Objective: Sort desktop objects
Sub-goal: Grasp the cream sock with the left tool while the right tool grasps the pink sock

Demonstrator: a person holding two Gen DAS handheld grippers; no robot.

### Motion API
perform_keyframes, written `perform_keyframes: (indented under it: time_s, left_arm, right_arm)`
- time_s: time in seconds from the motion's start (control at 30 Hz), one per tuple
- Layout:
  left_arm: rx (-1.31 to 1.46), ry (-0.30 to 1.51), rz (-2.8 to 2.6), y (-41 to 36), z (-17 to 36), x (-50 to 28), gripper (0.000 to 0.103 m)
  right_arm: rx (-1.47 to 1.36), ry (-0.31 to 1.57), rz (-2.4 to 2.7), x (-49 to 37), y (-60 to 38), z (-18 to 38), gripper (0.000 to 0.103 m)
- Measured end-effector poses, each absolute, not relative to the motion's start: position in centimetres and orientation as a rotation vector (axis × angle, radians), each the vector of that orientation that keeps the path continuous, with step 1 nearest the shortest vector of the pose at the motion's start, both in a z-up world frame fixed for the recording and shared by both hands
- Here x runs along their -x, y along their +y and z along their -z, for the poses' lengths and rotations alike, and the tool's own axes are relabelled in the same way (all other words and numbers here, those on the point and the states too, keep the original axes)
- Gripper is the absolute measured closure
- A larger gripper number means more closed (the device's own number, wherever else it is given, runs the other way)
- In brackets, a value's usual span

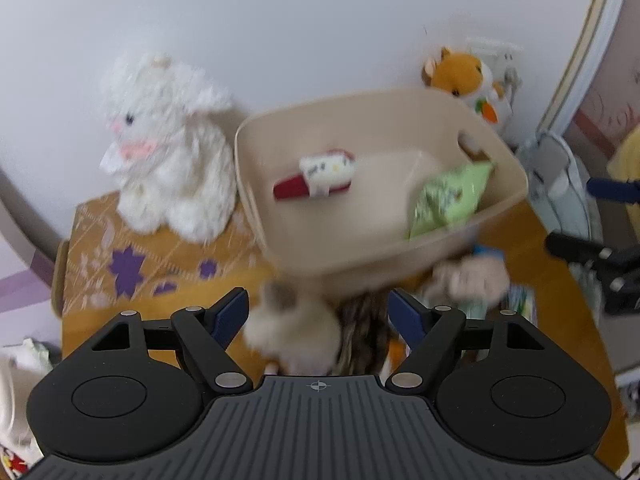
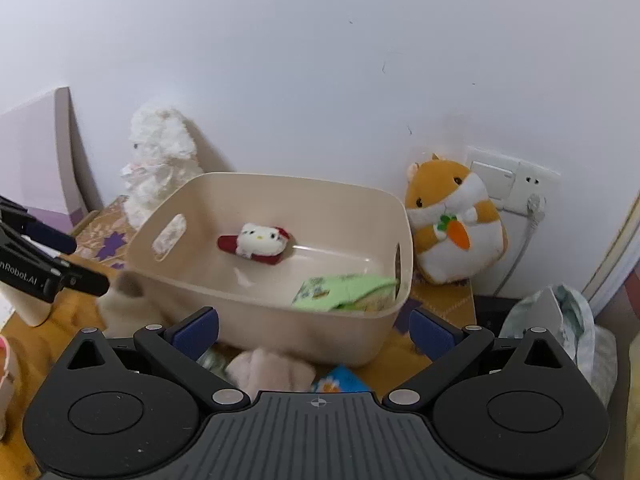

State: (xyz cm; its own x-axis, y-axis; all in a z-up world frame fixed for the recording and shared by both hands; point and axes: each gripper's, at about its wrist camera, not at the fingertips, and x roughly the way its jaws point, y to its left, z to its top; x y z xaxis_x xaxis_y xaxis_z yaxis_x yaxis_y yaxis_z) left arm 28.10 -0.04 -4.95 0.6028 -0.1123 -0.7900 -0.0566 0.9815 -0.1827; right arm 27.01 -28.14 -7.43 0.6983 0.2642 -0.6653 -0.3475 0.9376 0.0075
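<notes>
A beige plastic basket (image 1: 504,200) (image 2: 280,320) stands on the desk. In it lie a small white-and-red plush (image 1: 326,174) (image 2: 260,240) and a green snack packet (image 1: 452,196) (image 2: 344,288). My left gripper (image 1: 318,312) is open, its jaws on either side of a cream plush toy (image 1: 292,332) in front of the basket. My right gripper (image 2: 314,330) is open and empty, above a pale pink plush (image 2: 272,372) and a blue packet (image 2: 340,380). The pink plush (image 1: 472,276) also shows blurred in the left wrist view.
A white fluffy rabbit (image 1: 168,148) (image 2: 160,160) sits left of the basket and an orange hamster plush (image 1: 464,76) (image 2: 452,220) right of it, both against the wall. A patterned cloth (image 1: 132,256) covers the desk's left part. A plastic bag (image 2: 560,328) lies right.
</notes>
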Motion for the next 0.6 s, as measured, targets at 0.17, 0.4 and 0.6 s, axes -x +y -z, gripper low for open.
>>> perform_keyframes:
  time_s: [0.17, 0.4, 0.6]
  left_arm:
    - [0.177, 0.98, 0.057, 0.1, 6.6, -24.2, 0.025]
    - [0.236, 1.053, 0.062, 0.2, 9.7, -19.6, 0.025]
    - [0.321, 1.118, 0.058, -0.4, 11.8, -17.1, 0.025]
  right_arm:
    - [0.076, 0.748, -0.37, -23.1, -28.4, 7.9, 0.0]
    - [0.068, 0.76, -0.437, -17.9, -27.7, 9.3, 0.0]
    - [0.082, 0.797, -0.5, -14.7, -26.2, 11.1, 0.0]
